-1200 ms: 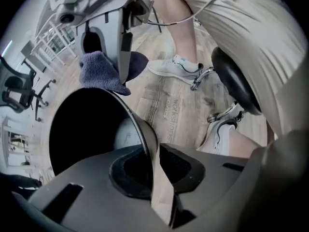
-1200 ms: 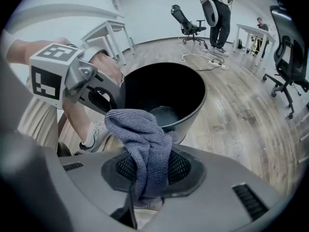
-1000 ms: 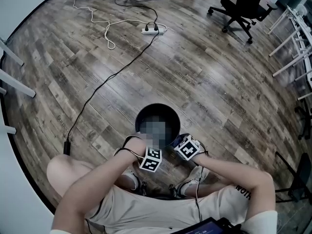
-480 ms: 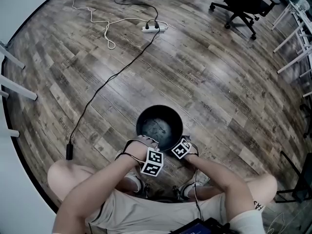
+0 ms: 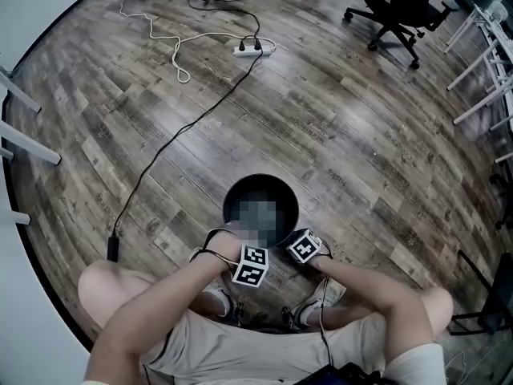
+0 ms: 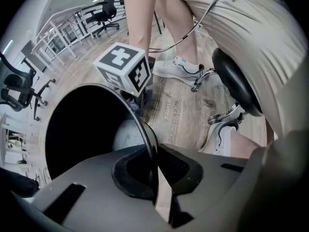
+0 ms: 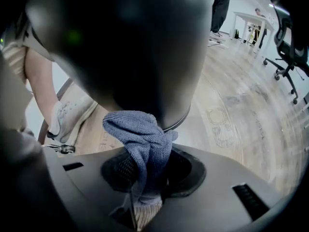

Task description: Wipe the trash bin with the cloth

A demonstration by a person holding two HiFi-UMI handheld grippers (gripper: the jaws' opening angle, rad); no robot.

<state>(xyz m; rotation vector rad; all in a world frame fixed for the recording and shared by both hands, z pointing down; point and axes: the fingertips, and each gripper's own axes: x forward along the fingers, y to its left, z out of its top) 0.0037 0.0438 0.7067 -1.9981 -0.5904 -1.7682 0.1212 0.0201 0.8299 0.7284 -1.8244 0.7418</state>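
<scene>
Head view: trash bin (image 5: 261,177) on wooden floor (image 5: 337,135), near centre, at the person's feet. Left hand-held gripper (image 6: 154,170) clamped on its rim. Right hand-held gripper (image 7: 145,182) clamped on blue cloth (image 7: 140,139), at the bin's outer wall.

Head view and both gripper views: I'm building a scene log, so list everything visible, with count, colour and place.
trash bin: one, black, floor before the feet
cloth: one, blue-grey, at the bin's outer wall
power strip: one, white, far floor
cables: two, black and white, across floor
office chairs: two, black, far floor
seat: one, black, under person
shoes: two, white, by bin
left gripper: one, grey, shut on bin rim
right gripper: one, grey, shut on cloth
</scene>
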